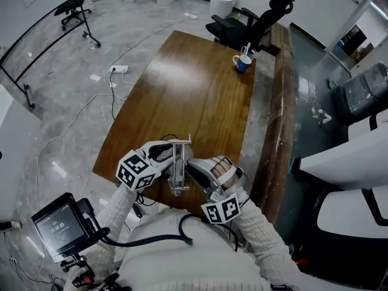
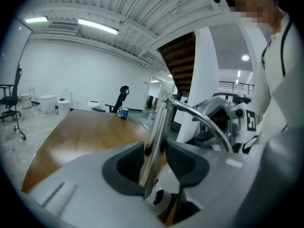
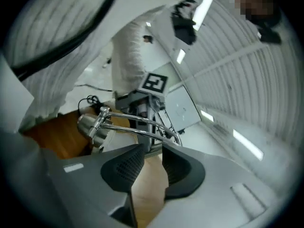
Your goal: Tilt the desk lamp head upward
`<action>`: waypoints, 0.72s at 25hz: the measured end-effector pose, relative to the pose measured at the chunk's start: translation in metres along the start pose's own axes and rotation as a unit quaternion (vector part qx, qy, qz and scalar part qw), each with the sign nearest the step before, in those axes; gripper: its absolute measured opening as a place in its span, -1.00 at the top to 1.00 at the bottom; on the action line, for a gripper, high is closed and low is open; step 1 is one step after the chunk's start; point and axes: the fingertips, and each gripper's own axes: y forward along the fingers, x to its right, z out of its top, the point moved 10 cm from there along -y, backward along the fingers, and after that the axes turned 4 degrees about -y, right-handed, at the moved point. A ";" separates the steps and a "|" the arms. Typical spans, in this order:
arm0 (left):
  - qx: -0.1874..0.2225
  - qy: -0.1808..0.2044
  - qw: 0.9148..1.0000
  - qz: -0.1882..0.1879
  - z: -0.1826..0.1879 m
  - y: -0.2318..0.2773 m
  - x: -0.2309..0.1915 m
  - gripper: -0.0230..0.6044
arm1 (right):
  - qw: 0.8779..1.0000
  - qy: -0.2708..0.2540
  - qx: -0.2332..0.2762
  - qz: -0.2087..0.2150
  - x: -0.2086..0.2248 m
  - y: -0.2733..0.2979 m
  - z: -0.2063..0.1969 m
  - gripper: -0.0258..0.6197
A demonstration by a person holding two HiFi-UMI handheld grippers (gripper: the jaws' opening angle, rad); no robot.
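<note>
Lamp (image 1: 177,162) sits right at the near edge of the wood table (image 1: 182,83), squeezed between the two grippers, pretty much under the person's chest in the head view. It's all chrome: a straight rod plus thin curved rods.

Left gripper (image 2: 156,146) is released, with its jaws standing wide. The straight rod runs up through the gap between the pads, so it's framed but not clamped. Can't really tell if it brushes one pad.

Right gripper (image 3: 153,150) is also released, jaws apart with only bare tabletop showing through the gap. The curved rods pass just beyond its tips and end at a chrome cylinder (image 3: 89,125) off to the left in that view. The marker cube on the other gripper shows right behind them.

Both come at the lamp from opposite sides, pointing only slightly down.

Way over at the far corner there's a blue mug (image 1: 242,62), with a black chair (image 1: 260,20) just behind it, well apart from the lamp.
</note>
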 end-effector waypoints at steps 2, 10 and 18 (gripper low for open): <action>-0.005 0.000 1.000 -0.015 0.002 0.001 -0.003 0.46 | 0.996 -0.085 0.019 -0.010 -0.002 0.000 0.003 0.58; 0.002 -0.019 0.999 -0.040 0.002 0.003 -0.008 0.42 | 0.974 -0.202 0.101 -0.023 -0.010 -0.001 0.006 0.32; 0.008 -0.020 1.000 -0.016 -0.003 0.008 -0.008 0.41 | 0.957 -0.249 0.147 -0.029 -0.012 0.024 0.016 0.31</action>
